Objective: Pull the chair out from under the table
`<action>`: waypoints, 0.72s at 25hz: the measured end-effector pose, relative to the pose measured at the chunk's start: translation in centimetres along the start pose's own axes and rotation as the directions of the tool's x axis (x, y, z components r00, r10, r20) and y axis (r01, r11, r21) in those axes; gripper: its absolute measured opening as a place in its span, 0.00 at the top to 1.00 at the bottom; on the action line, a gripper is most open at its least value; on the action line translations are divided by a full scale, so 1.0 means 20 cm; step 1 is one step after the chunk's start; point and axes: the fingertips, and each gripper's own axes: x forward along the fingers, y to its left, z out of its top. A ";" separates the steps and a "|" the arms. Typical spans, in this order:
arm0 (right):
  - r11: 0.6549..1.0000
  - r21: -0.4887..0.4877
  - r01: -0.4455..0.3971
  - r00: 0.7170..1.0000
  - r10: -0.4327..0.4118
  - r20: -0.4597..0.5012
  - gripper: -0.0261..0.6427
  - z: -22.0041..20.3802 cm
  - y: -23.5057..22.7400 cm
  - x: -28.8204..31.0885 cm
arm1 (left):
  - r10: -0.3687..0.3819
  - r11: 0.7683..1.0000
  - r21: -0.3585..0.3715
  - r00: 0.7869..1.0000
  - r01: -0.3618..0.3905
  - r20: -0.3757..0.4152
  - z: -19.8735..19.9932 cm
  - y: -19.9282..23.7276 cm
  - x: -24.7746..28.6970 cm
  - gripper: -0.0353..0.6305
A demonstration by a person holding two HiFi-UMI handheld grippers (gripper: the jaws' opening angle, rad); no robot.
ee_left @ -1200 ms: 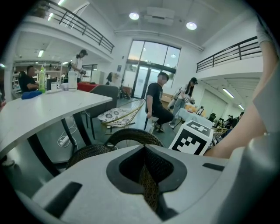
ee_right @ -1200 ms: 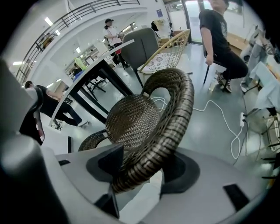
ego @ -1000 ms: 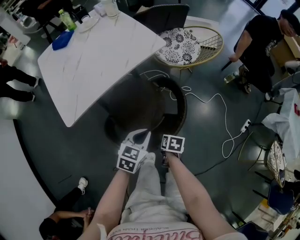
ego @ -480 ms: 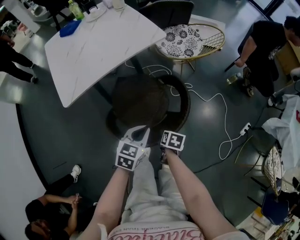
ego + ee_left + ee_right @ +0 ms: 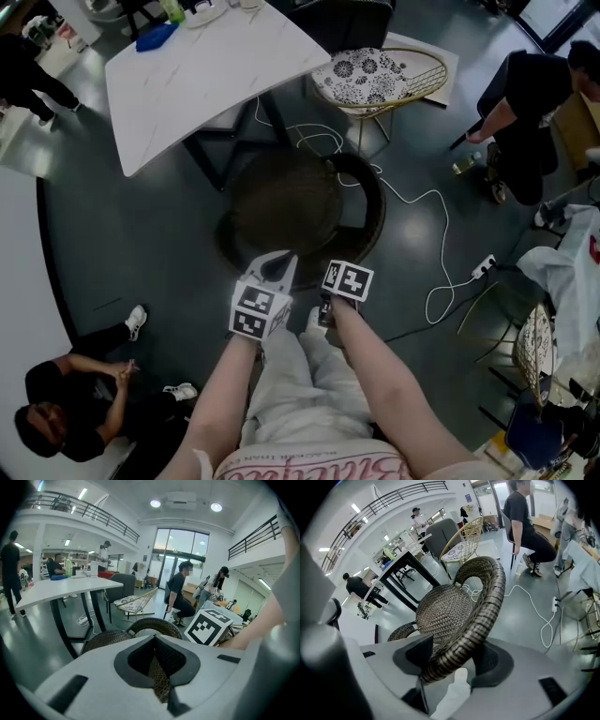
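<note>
Chair (image 5: 286,202) mid-frame in head view, directly up-frame of both grippers; seat looks clear of table (image 5: 206,66) at upper left. Left gripper (image 5: 157,670) clamped on wicker back edge, right gripper (image 5: 450,656) clamped on back rim alongside. Any further pull runs down-frame, toward person.

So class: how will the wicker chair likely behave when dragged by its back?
The chair probably feels light: open woven wicker. Its thick rim looks stiff in the right gripper. It should slide on the glossy floor, but might snag the cable.
</note>
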 end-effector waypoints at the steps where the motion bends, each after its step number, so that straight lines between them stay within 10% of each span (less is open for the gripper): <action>1: 1.000 -0.001 -0.001 1.000 0.001 0.002 0.61 -0.01 -0.02 -0.01 | 0.001 1.000 0.000 1.000 -0.001 -0.001 -0.01 -0.03 -0.01 0.94; 18: 1.000 0.001 -0.003 1.000 0.003 -0.029 0.59 -0.36 -0.29 -0.25 | -0.008 1.000 0.028 1.000 0.007 0.008 -0.20 -0.40 -0.23 0.94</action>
